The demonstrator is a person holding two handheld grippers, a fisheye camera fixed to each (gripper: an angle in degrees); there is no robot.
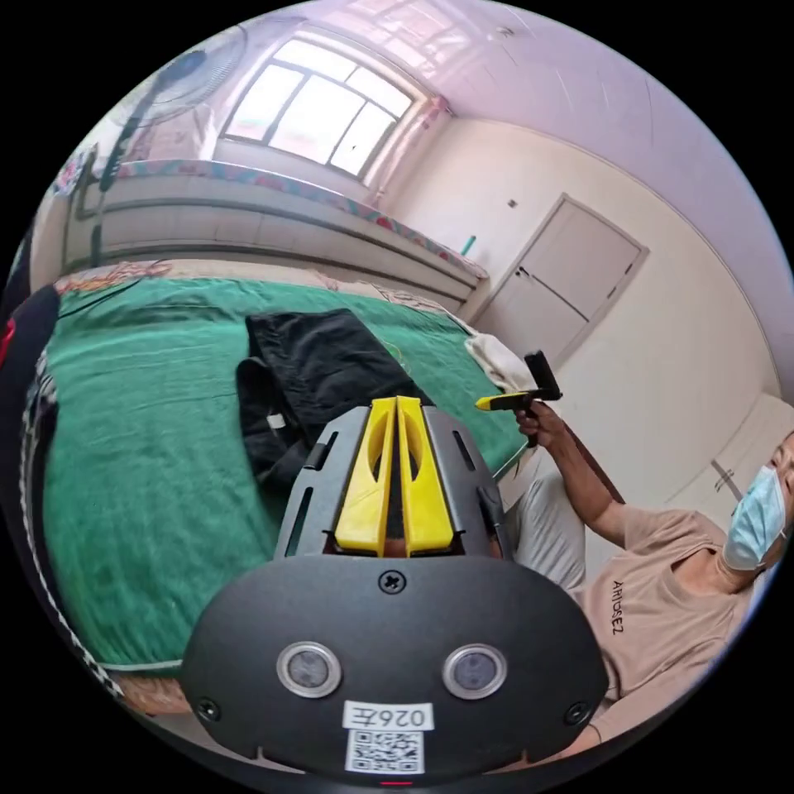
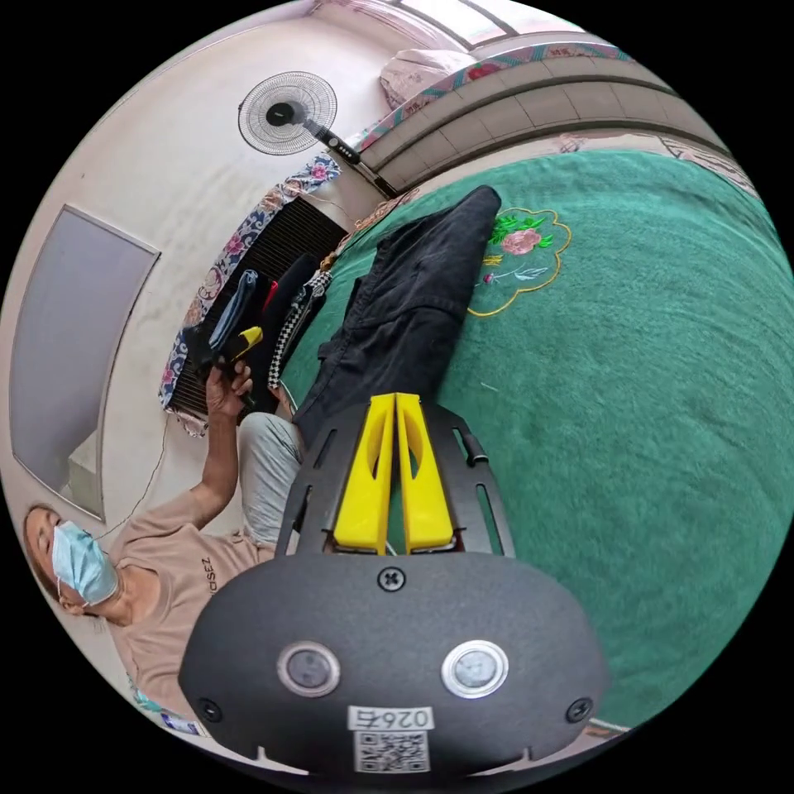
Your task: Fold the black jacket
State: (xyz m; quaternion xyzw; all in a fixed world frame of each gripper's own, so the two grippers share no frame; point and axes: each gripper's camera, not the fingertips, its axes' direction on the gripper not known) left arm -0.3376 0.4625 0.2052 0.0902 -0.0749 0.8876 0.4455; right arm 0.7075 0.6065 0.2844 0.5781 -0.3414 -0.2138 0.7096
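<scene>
The black jacket lies folded into a compact bundle on the green bed cover, near its edge. In the right gripper view the black jacket stretches away across the green cover. My left gripper is held in the air on the near side of the jacket, its yellow jaws together with nothing between them. My right gripper is also raised clear of the jacket, jaws together and empty. The right gripper appears in the left gripper view in the person's hand, and the left gripper in the right gripper view.
The person sits beside the bed with both arms raised. A standing fan and a black radiator-like panel with dark clothes over it are at one end. A white door and a window are beyond the bed.
</scene>
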